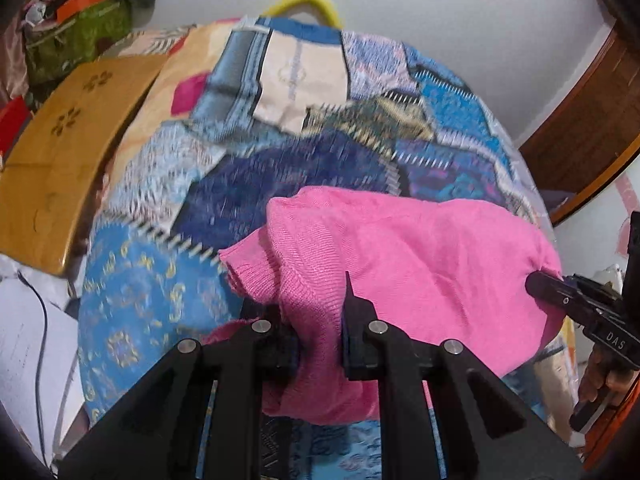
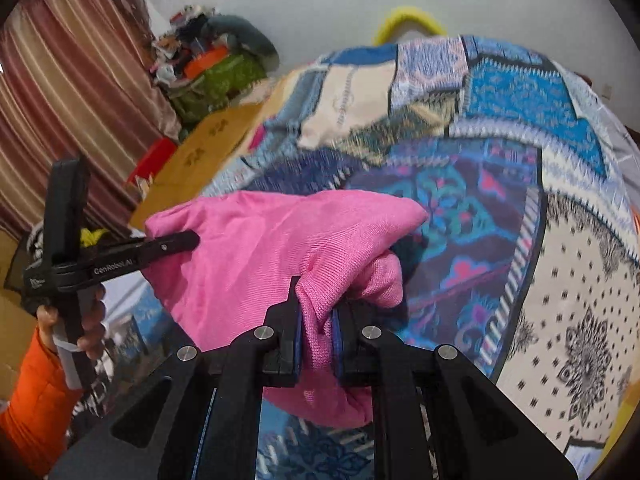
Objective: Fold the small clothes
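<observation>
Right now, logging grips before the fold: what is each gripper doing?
Left gripper: shut on the pink knit.
Right gripper: shut on the pink knit too, at its other end.

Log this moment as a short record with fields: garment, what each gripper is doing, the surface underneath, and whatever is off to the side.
garment: pink knit top, bunched, lifted between both grippers
left gripper: shut on the ribbed edge of the knit
right gripper: shut on a fold of the knit
surface: patchwork bedspread, blue and white patterns
side: wooden board beside the bed; green bag beyond it
</observation>
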`<state>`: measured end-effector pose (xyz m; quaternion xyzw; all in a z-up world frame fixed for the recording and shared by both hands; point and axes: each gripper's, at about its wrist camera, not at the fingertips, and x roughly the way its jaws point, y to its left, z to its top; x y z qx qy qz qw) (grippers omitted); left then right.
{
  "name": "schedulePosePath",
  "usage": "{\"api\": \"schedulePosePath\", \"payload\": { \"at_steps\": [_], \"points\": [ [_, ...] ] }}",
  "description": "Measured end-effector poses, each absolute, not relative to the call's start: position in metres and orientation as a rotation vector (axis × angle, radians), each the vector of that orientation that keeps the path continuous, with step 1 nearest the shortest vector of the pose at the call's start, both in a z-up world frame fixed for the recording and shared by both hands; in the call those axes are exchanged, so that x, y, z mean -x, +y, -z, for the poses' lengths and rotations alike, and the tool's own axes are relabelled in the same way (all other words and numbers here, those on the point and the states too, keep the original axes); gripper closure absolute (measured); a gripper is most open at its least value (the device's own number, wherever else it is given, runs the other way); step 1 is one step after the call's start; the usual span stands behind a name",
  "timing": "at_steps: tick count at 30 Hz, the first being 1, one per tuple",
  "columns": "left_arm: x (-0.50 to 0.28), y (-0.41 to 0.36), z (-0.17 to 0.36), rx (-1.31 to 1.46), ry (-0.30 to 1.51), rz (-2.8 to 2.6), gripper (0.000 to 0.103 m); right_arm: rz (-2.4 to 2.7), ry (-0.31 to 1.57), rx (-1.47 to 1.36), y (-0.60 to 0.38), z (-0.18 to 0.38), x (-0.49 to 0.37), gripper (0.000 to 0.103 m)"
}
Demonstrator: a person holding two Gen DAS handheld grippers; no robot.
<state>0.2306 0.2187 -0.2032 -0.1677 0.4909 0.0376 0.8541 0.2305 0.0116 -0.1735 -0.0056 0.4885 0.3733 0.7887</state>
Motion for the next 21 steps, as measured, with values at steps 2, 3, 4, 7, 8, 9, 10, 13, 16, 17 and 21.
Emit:
{"api": "schedulePosePath", "payload": {
  "at_steps": [2,3,4,7,8,9,10,13,16,17,21],
  "points": [
    [-0.228,0.219,0.213,0.342,1.051,-0.092,0.086,-0.783,1.053,0.043,0.010,0.181,-0.226,0.092],
    [-0.227,0.219,0.216,0.336,1.057,-0.101,0.085,-0.775,1.050,0.049,0.008,0.182,-0.225,0.092],
    [-0.225,0.221,0.218,0.330,1.060,-0.110,0.084,-0.770,1.050,0.046,0.006,0.183,-0.224,0.090],
    [-0.218,0.228,0.220,0.300,1.056,-0.159,0.083,-0.742,1.034,0.050,-0.003,0.179,-0.220,0.088],
    [-0.215,0.232,0.218,0.283,1.053,-0.186,0.083,-0.731,1.024,0.059,-0.006,0.176,-0.220,0.088],
    [-0.213,0.234,0.217,0.274,1.051,-0.199,0.083,-0.722,1.014,0.068,-0.009,0.172,-0.218,0.088],
    [-0.211,0.237,0.214,0.261,1.046,-0.219,0.083,-0.717,1.001,0.080,-0.011,0.168,-0.217,0.088],
    [-0.202,0.246,0.204,0.235,1.018,-0.258,0.083,-0.714,0.960,0.123,-0.013,0.155,-0.211,0.088],
    [-0.197,0.246,0.192,0.209,0.992,-0.270,0.083,-0.732,0.925,0.151,-0.006,0.144,-0.205,0.087],
    [-0.196,0.244,0.188,0.195,0.983,-0.270,0.083,-0.747,0.915,0.161,-0.002,0.141,-0.203,0.086],
    [-0.196,0.228,0.178,0.155,0.950,-0.235,0.069,-0.810,0.901,0.201,0.025,0.139,-0.197,0.079]
  ]
}}
